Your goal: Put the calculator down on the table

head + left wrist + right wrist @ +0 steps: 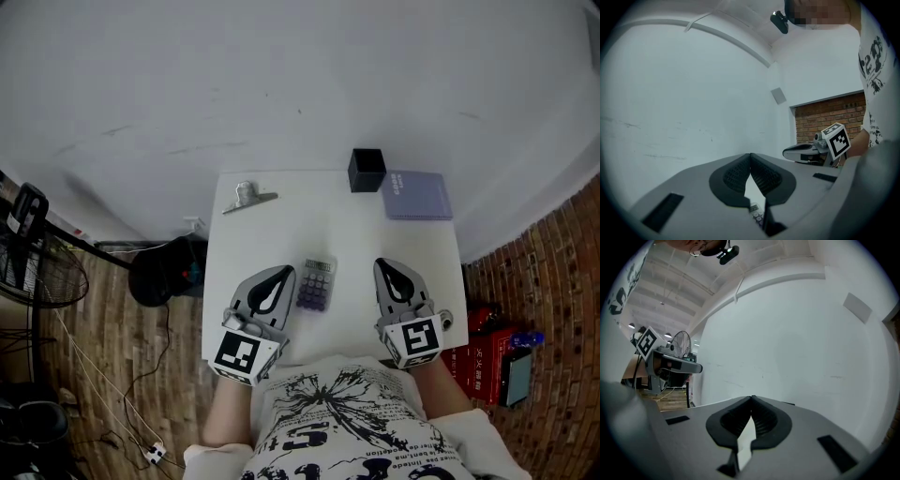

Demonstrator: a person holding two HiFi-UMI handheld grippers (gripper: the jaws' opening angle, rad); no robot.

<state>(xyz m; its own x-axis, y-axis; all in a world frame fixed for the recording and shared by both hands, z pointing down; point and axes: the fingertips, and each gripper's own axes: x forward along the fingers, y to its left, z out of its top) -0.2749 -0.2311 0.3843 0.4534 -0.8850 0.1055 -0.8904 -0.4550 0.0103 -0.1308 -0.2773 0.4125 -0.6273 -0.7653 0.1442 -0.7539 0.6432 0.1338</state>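
Calculator (pixel 316 284) down flat on the white surface (pixel 328 225), keys up, a little short of the near edge and roughly midway between the left and right edges. Free of both tongs. Lies between them, just beside the left tongs (pixel 284 272), with a wider strip of bare surface toward the right tongs (pixel 382 265).

Left tongs closed, ribbed pads (pixel 736 174) meeting at the tips, nothing between them. Through the narrow gap under the tips, a glimpse of calculator keys below. Over the near left part of the surface, pointing almost level toward the far edge.

Right tongs likewise closed, pads (pixel 764 420) pressed tip to tip, empty; only white surface in the gap beneath. Over the near right part of the surface, pointing toward the far edge, roughly parallel to the left pair. Marker cube (pixel 415 339) at the rear of each, close to the near edge, in front of a printed shirt (pixel 347 422).

At the far edge, right of centre: black box (pixel 367 170), upright. Just beside it, in the far right corner: purple notebook (pixel 417 195), flat. Near the far left corner: metal clip (pixel 248 197), well apart from the rest.

Around the surface: white wall (pixel 281 75) beyond the far edge, wooden floor (pixel 122 375) on the left with a fan (pixel 37 272), brick wall (pixel 553 272) on the right.
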